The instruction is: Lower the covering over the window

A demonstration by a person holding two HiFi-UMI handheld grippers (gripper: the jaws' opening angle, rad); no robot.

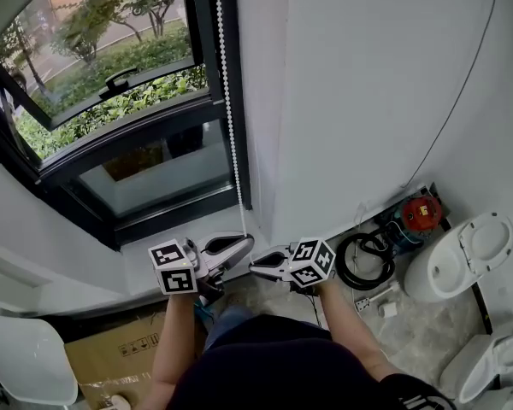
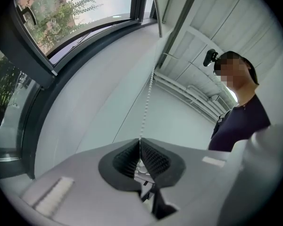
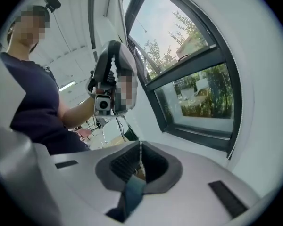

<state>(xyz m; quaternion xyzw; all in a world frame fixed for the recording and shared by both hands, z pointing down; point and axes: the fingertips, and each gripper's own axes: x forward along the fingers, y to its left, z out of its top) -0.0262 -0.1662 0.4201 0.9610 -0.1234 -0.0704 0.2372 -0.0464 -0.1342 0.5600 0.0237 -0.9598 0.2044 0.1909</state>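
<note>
I judge I'm at the bottom of a pull: my left hand-held gripper (image 1: 243,244) and right hand-held gripper (image 1: 256,267) each pinch the bead chain (image 1: 228,101) beside the window (image 1: 111,143). The covering sits above, out of view. Next I should regrip higher.

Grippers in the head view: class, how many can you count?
2. The left gripper is at bottom centre, shut on the bead chain; the right gripper faces it from the right. None seem hidden.
</note>
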